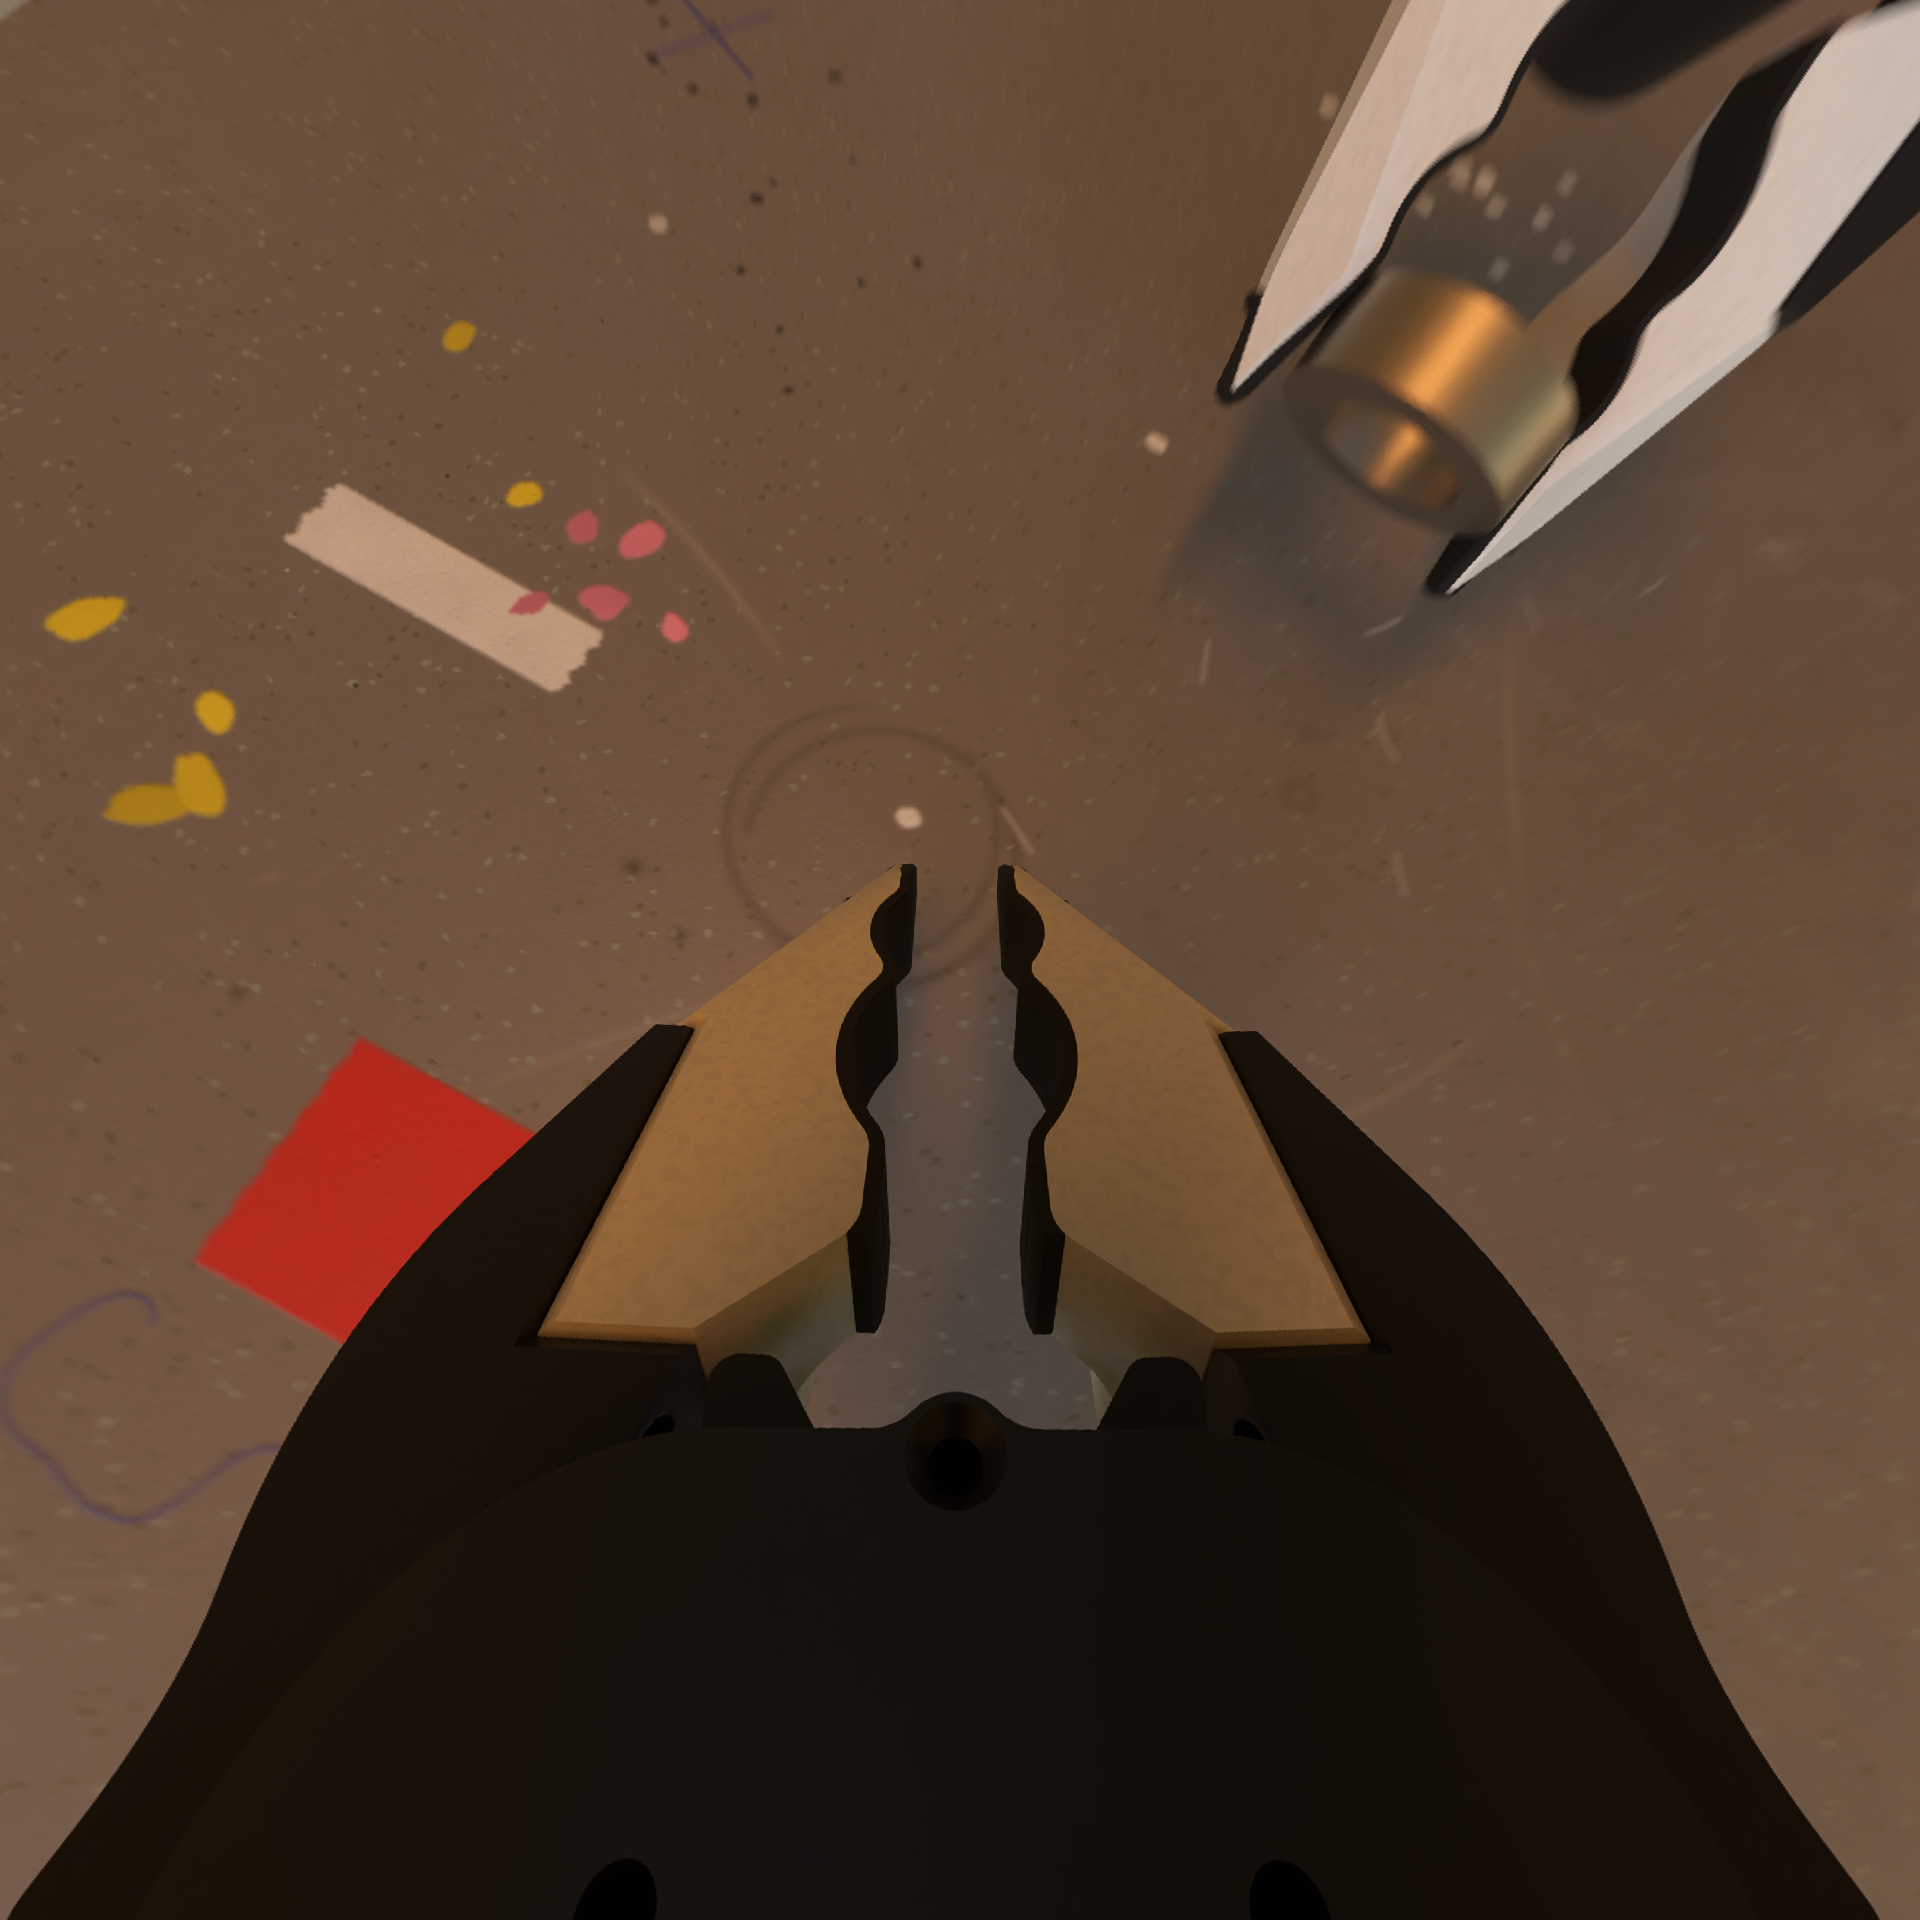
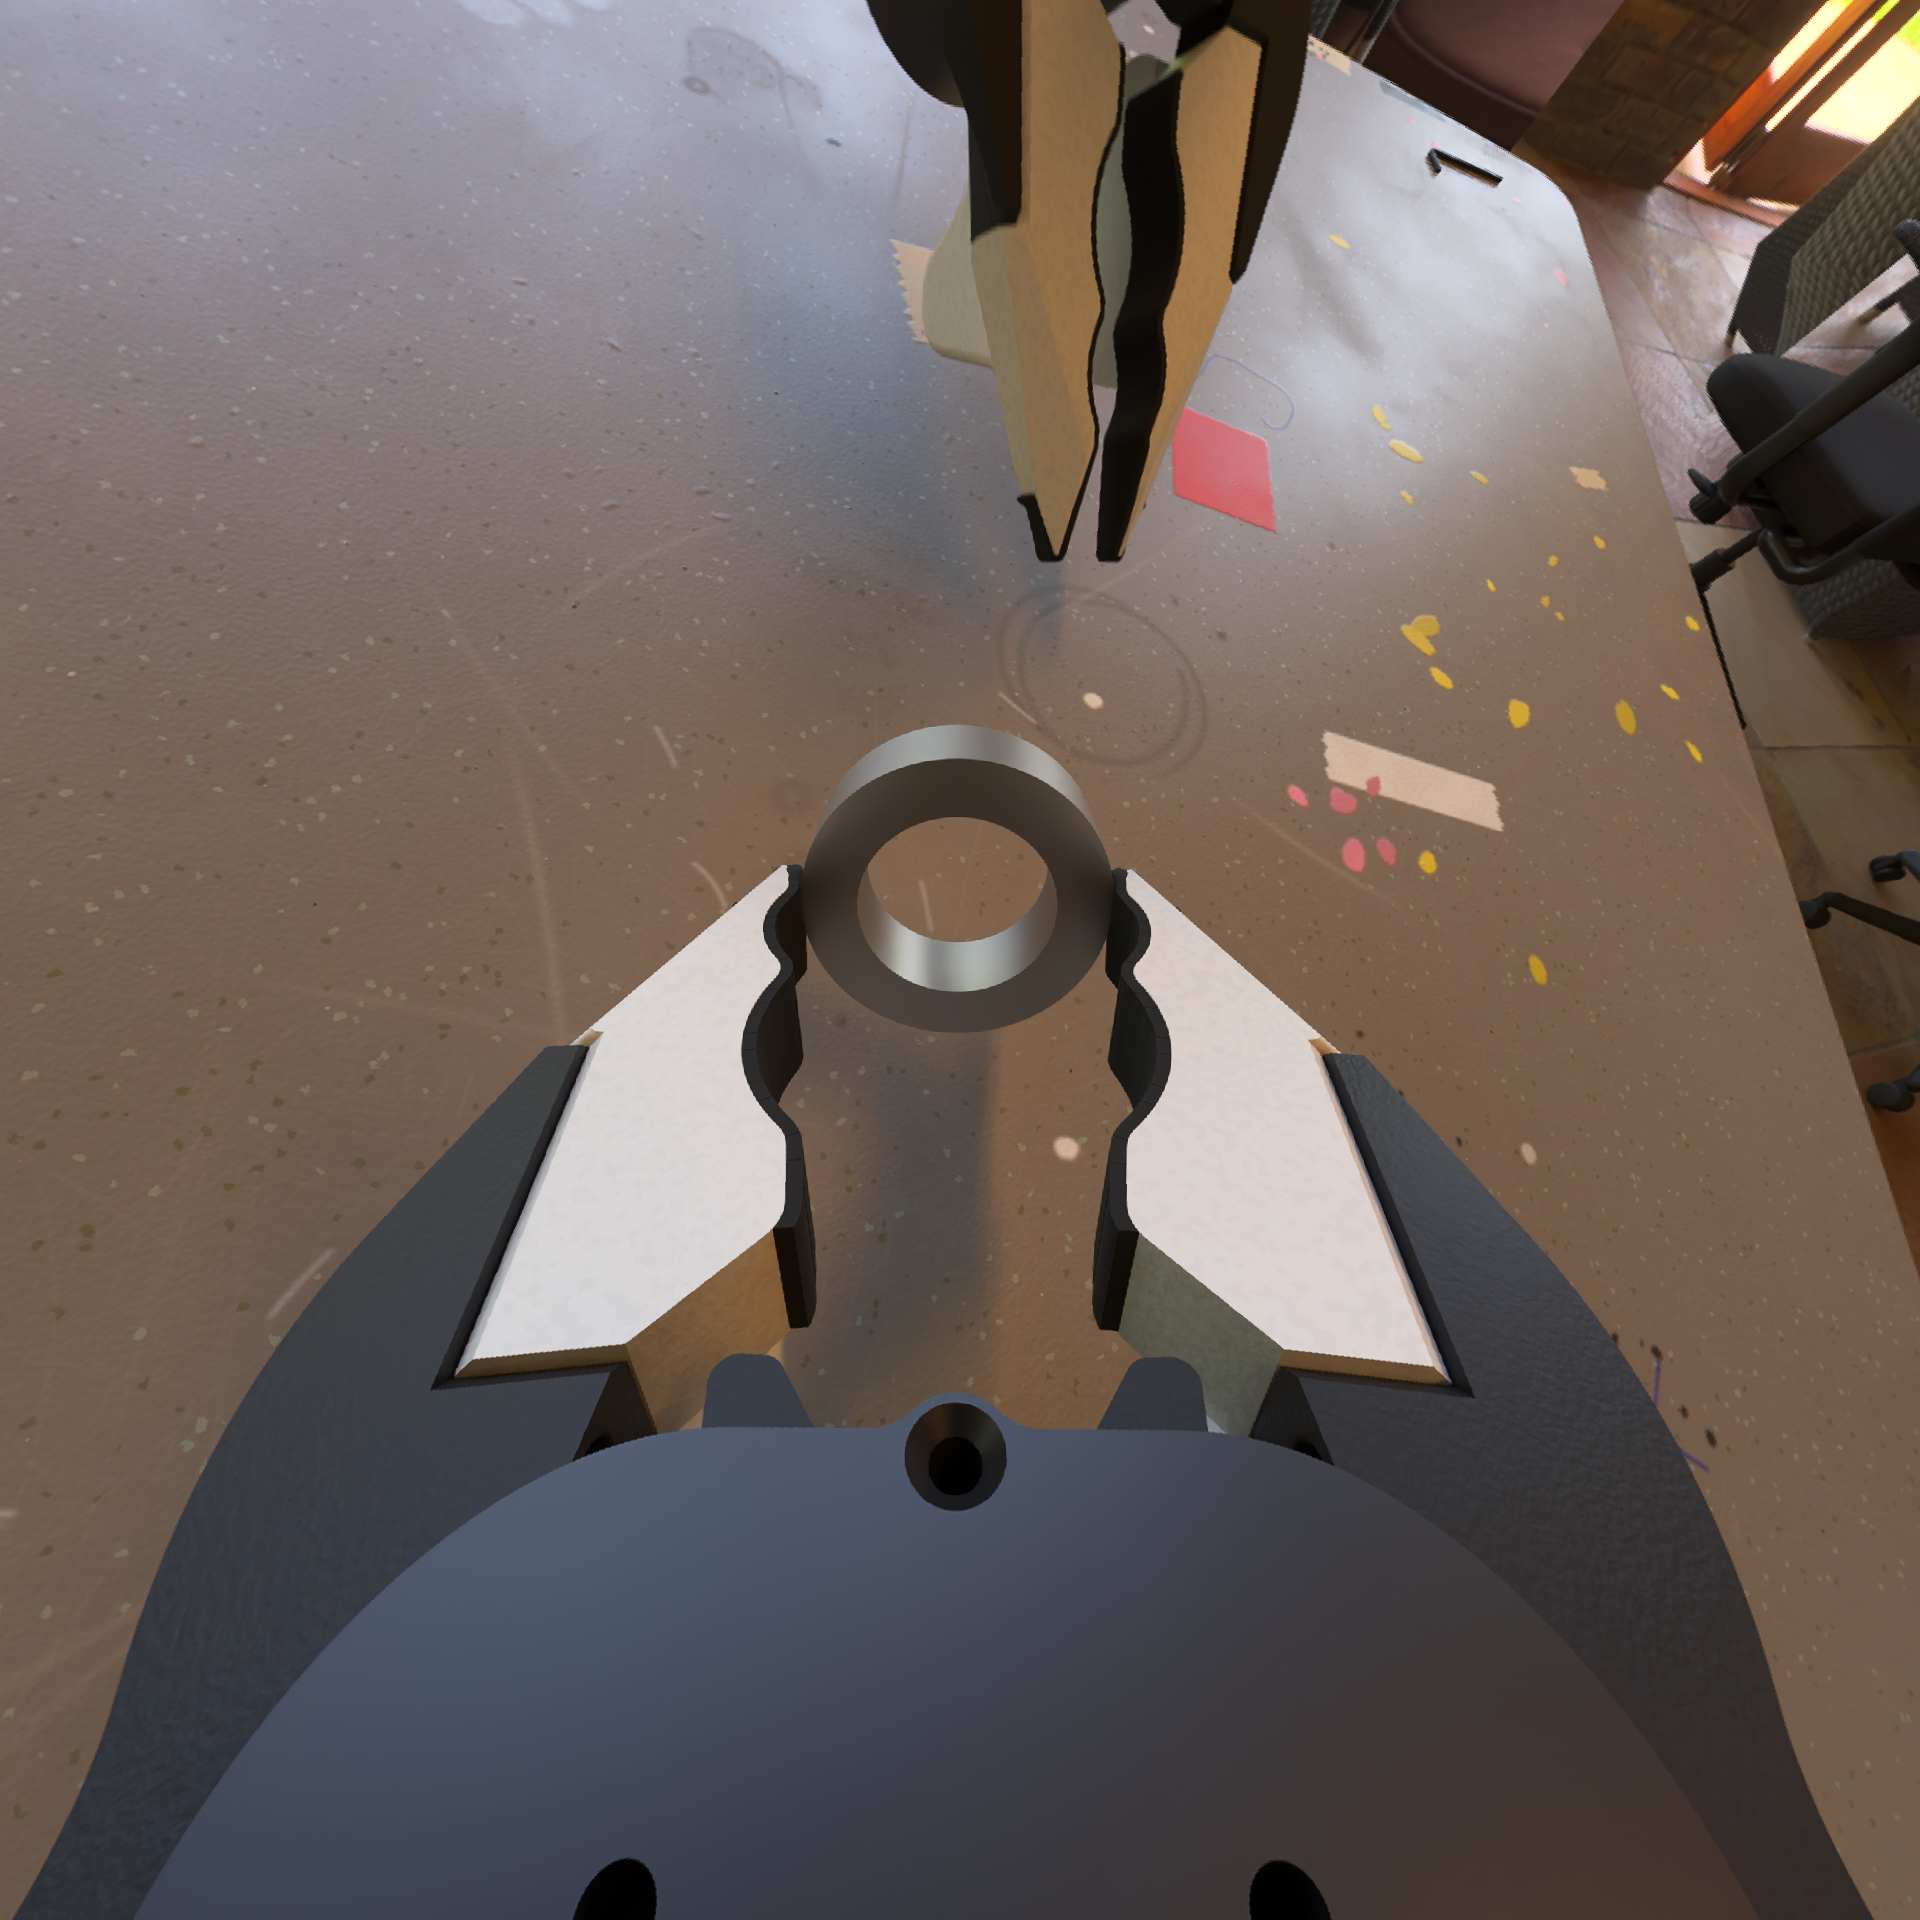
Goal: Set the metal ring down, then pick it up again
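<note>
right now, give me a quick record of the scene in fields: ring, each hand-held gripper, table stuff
ring: metal ring, held between the fingertips of the right hand-held gripper, bore facing its camera
ring height: appears just above the table, contact unclear
left hand-held gripper: holds nothing, jaws nearly closed with a narrow gap, tips over a faint circle mark
table marks: red square patch, pale tape strip, yellow and pink paint spots
beyond table edge: dark chair, right wrist view
</note>
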You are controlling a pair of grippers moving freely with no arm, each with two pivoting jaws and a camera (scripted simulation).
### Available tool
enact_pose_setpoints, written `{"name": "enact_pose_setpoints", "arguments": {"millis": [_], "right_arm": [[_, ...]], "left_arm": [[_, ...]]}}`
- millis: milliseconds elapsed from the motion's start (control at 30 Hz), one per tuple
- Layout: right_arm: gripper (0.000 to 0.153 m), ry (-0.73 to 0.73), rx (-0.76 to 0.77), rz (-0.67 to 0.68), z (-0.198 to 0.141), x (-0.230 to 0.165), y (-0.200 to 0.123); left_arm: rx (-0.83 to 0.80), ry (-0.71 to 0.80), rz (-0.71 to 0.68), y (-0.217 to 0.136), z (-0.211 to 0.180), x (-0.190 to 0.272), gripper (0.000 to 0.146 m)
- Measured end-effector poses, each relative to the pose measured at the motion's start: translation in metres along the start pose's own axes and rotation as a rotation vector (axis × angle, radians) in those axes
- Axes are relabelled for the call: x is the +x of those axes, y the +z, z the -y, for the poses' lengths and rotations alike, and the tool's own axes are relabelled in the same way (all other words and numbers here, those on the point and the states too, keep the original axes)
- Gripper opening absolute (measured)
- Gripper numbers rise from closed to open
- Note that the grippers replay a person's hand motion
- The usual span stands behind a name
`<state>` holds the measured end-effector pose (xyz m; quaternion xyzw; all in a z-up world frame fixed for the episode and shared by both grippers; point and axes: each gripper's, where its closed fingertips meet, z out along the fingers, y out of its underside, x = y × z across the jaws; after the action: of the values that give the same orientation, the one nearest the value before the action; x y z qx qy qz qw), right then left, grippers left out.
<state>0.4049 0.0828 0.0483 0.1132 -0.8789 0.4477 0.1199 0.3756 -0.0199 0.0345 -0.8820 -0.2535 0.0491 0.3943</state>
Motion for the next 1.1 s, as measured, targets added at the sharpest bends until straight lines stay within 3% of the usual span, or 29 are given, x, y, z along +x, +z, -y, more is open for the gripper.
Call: {"name": "enact_pose_setpoints", "arguments": {"millis": [167,433,600,800,967,1100], "right_arm": [[0.058,0.038,0.006,0.000,-0.002,0.005,-0.001],[0.058,0.062,-0.018,0.015,-0.008,0.005,0.002],[0.058,0.068,-0.013,0.012,-0.008,0.006,0.001],[0.058,0.049,-0.006,0.020,-0.005,0.001,0.004],[0.058,0.030,-0.010,0.080,-0.004,-0.013,0.012],[0.058,-0.005,0.001,0.110,0.000,-0.021,0.013]], "left_arm": [[-0.132,0.063,-0.068,0.009,-0.007,-0.005,0.024],[-0.256,0.171,-0.019,0.017,-0.013,-0.005,0.006],[-0.330,0.051,-0.056,0.010,-0.018,0.001,0.001],[-0.209,-0.104,-0.210,-0.004,0.012,0.045,0.001],[-0.312,-0.015,-0.294,0.007,0.009,0.093,0.001],[-0.339,-0.047,-0.348,0.013,0.013,0.112,0.001]]}}
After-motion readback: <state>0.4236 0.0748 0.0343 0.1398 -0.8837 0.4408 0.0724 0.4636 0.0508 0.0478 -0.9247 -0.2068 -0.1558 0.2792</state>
